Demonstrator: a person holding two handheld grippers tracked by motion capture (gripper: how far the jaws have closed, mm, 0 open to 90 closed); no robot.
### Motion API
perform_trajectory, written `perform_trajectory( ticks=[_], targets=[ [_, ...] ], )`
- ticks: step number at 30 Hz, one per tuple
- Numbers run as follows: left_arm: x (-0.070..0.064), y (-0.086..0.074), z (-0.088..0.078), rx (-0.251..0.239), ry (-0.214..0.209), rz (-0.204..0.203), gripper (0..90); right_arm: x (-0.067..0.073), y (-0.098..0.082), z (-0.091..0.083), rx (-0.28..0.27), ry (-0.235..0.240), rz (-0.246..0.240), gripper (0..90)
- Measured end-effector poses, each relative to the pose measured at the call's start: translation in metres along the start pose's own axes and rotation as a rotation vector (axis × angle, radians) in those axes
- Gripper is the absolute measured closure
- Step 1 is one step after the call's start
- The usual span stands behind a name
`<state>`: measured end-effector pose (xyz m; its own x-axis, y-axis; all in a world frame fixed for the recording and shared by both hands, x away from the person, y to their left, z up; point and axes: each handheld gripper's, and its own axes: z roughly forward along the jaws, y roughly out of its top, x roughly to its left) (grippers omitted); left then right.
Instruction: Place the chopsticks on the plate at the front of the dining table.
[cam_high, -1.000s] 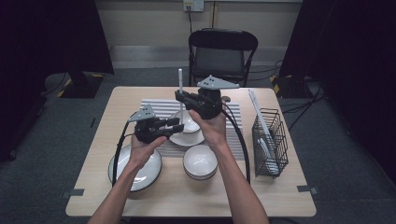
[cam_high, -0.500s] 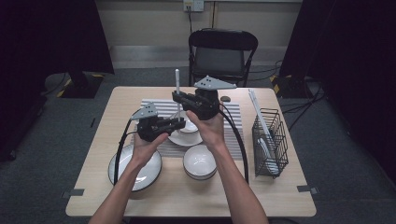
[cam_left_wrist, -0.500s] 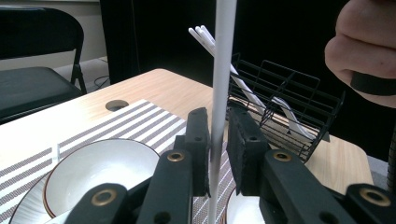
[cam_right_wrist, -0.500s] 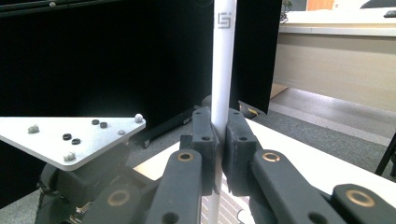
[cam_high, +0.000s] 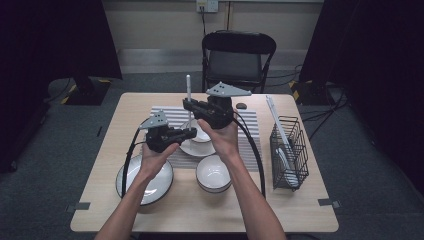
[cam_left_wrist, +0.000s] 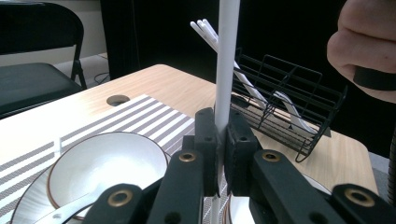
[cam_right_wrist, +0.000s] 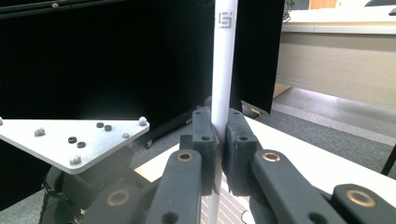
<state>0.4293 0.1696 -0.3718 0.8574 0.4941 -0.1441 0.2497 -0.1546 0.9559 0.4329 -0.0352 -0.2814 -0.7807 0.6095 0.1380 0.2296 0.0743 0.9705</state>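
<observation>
**Both claws clamped on 1 upright white rod**

The left claw (cam_left_wrist: 218, 154) has just been closing and now pinches the white rod (cam_high: 188, 95) below the right claw (cam_right_wrist: 218, 149), which grips it too: a handover looks ready. The rod stands over the small bowl (cam_high: 201, 131) on the striped mat (cam_high: 250, 131); the counter (cam_high: 125, 107) offers free room left, the wire rack (cam_high: 290, 152) crowds the right edge.

I see the mat (cam_high: 250, 122) lying at the middle of the table (cam_high: 300, 200), toward its far edge. On the mat's near part a bowl (cam_high: 202, 135) sits on a plate (cam_high: 197, 149). Just before the mat stands a second bowl (cam_high: 213, 173), with a second plate (cam_high: 145, 180) to its left. The rack (cam_high: 290, 152) stands at the table's right side with sticks (cam_high: 274, 112) leaning in it. Behind the table is a chair (cam_high: 237, 60). My two tools (cam_high: 190, 132) (cam_high: 186, 103) hold one stick (cam_high: 188, 92) upright above the first bowl, left below right.
</observation>
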Motion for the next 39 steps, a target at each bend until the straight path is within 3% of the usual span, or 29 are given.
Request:
perform_trajectory(
  ticks=[3,6,9,13,28,39],
  targets=[
    [0.002,-0.002,-0.003,-0.003,0.008,-0.007,85.7,-0.001,-0.001,0.001,0.002,0.005,-0.003,72.5],
    [0.003,-0.002,-0.004,0.000,0.015,-0.004,85.8,0.000,-0.002,0.001,0.008,0.011,-0.008,69.7],
    [0.005,-0.004,-0.007,-0.005,0.018,-0.008,85.8,-0.001,-0.005,0.002,0.020,-0.001,-0.015,55.0],
    [0.004,-0.005,-0.009,-0.013,0.016,-0.011,85.7,-0.007,-0.013,0.004,0.043,-0.003,-0.010,46.0],
    [0.007,-0.016,-0.018,0.002,0.033,-0.020,85.9,-0.013,-0.025,0.007,0.080,-0.036,-0.023,31.8],
    [0.014,-0.025,-0.030,0.009,0.047,-0.028,85.9,-0.015,-0.032,0.012,0.087,-0.073,-0.026,33.0]
  ],
)
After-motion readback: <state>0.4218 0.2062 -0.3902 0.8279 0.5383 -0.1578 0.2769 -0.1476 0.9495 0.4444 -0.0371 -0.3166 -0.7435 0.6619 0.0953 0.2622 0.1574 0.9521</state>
